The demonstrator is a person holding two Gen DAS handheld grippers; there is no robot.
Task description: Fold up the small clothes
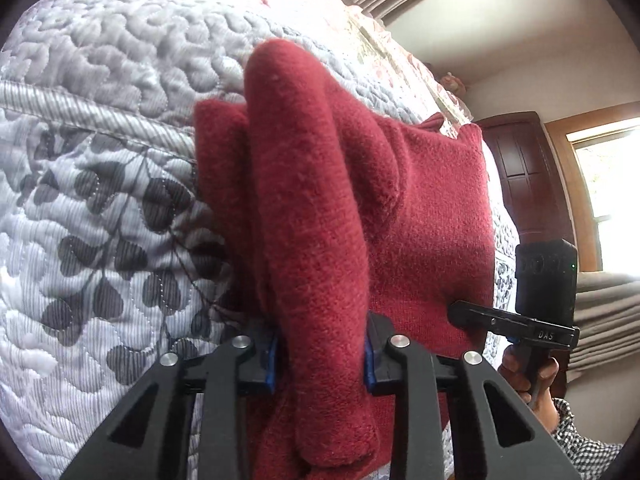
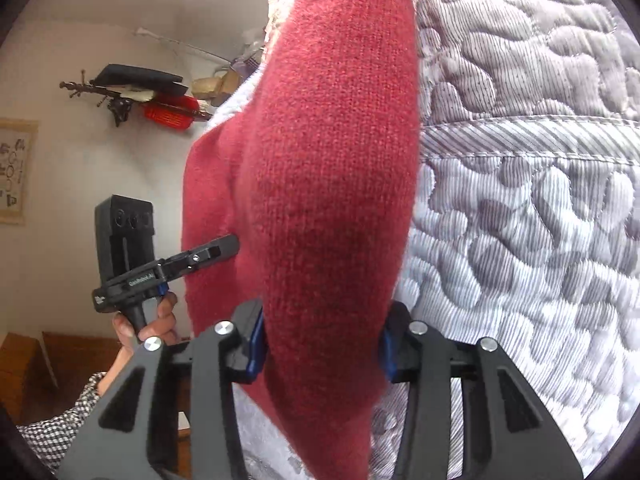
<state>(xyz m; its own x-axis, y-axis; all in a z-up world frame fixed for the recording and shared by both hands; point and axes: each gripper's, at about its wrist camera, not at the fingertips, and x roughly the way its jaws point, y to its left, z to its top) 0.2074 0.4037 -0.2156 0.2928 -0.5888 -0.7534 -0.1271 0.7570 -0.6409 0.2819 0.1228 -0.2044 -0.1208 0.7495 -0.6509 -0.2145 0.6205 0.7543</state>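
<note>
Held over the quilted bed cover (image 1: 100, 200): a small red knitted sweater (image 1: 432, 216), partly lifted, partly draped toward the bed. Left tongs (image 1: 320, 360) clamped on a thick rolled fold of the knit, probably a sleeve or side edge, bulging out between the blue pads (image 1: 272, 364). Right tongs (image 2: 320, 352) likewise closed on a bunched length of the same sweater, cloth filling the whole gap. Judged soft, light and limp, fuzzy enough not to slip, but stretchy and prone to sag and bunch between the two grips. Best taken at firmer places: hem, shoulder seam or cuff, with a single layer rather than a wad, grips kept well apart to keep the fold line taut. Risk: uneven, lumpy fold if released while still bunched.
</note>
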